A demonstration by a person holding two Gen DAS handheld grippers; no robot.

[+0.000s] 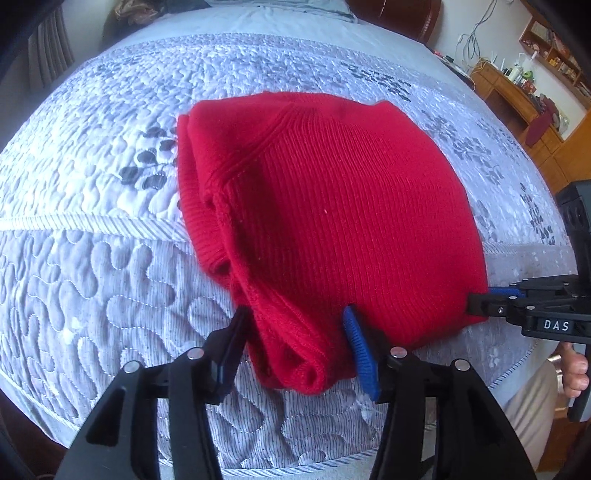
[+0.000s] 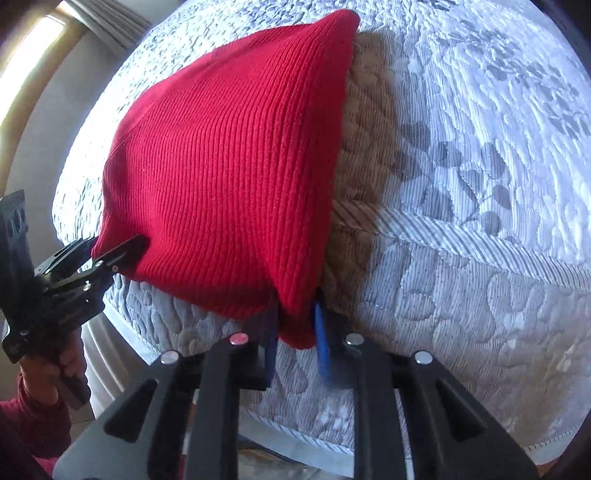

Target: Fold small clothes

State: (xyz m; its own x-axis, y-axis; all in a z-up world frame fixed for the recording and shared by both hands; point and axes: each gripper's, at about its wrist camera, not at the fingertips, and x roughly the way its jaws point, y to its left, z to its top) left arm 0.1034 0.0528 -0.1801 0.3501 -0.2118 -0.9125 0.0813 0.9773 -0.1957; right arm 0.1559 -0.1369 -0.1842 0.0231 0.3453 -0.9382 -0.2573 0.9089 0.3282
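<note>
A folded red ribbed sweater (image 1: 332, 203) (image 2: 221, 166) lies on the quilted bed near its front edge. In the left wrist view my left gripper (image 1: 295, 343) stands open around the sweater's near left corner. The rolled fabric sits between its fingers, and the blue pad (image 1: 360, 354) rests against the cloth. In the right wrist view my right gripper (image 2: 295, 325) is shut on the near right corner, which sticks out between its narrow jaws. Each gripper also shows in the other view: the right gripper (image 1: 476, 304) at the right, the left gripper (image 2: 118, 251) at the left.
The white quilt (image 1: 92, 277) with a grey leaf pattern covers the bed, and its front edge (image 2: 295, 439) runs just below the grippers. A cluttered wooden desk (image 1: 517, 92) stands at the back right, a dark headboard (image 1: 395, 14) behind. A person's hand (image 2: 70, 365) holds each handle.
</note>
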